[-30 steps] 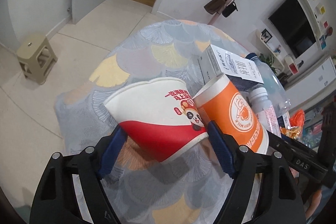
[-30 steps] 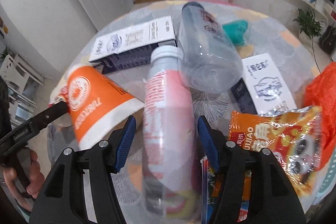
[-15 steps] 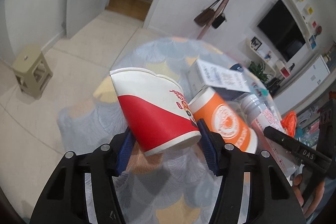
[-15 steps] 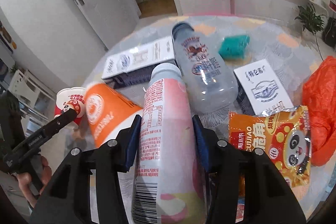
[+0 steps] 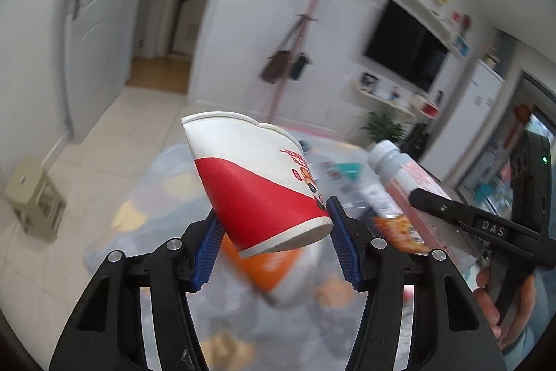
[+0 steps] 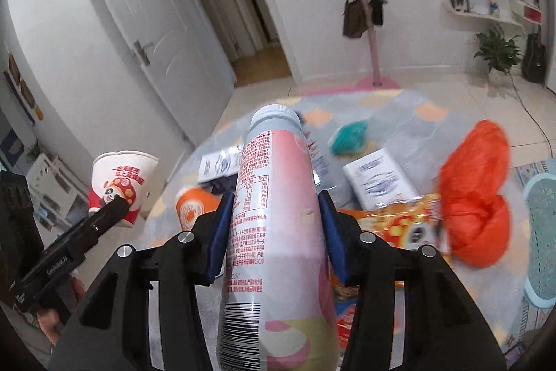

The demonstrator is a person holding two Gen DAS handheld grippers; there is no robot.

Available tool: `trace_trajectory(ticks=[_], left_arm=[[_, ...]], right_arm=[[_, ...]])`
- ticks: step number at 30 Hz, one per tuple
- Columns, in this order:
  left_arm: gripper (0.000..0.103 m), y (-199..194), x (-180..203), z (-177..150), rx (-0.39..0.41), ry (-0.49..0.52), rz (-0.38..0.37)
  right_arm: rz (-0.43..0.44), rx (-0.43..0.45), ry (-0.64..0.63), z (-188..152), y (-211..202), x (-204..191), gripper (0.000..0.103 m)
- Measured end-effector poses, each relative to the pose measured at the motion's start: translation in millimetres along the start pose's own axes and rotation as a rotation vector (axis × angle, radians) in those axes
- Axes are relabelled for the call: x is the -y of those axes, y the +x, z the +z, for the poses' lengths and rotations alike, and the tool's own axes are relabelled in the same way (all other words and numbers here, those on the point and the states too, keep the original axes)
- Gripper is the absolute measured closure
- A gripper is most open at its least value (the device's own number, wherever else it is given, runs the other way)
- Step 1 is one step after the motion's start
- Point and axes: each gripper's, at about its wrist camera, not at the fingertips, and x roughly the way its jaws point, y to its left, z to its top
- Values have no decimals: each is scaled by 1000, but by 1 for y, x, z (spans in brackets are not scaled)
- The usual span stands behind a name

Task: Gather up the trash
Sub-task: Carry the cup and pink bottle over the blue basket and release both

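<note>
My left gripper (image 5: 274,239) is shut on a red and white paper cup (image 5: 253,183) and holds it tilted above the round table (image 5: 146,197). My right gripper (image 6: 274,228) is shut on a pink and white plastic bottle (image 6: 278,214), also lifted off the table. The cup also shows in the right wrist view (image 6: 120,183), and the bottle in the left wrist view (image 5: 410,179). An orange paper cup (image 6: 191,207) lies on the table below.
On the table lie a clear bottle (image 6: 319,162), two white boxes (image 6: 378,179), a teal crumpled thing (image 6: 349,136), an orange snack bag (image 6: 406,225) and an orange plastic bag (image 6: 476,193). A beige stool (image 5: 34,197) stands on the floor at left.
Both grippers have risen off the table, the left with the red cup and the right with the pink bottle. Both views now look higher, toward the walls.
</note>
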Motion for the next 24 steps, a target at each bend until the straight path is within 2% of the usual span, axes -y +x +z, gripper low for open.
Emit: trace_trajectory(ticks=[7,14,19,24], left_arm=[[47,28,91,10,-34,152,-146],[47,74,189,2,-123,280,-280],[47,117,254,-10,-223,341,-359],[47,169,313,-36,-344,377,-410]], right_arm=[[-85,116,96,5,-53,57,58],[-220,190,269,-14,-96,154,58],[-343,199,382,-35,-115,222,58],[-455,165,503,-63,-112,287,58]])
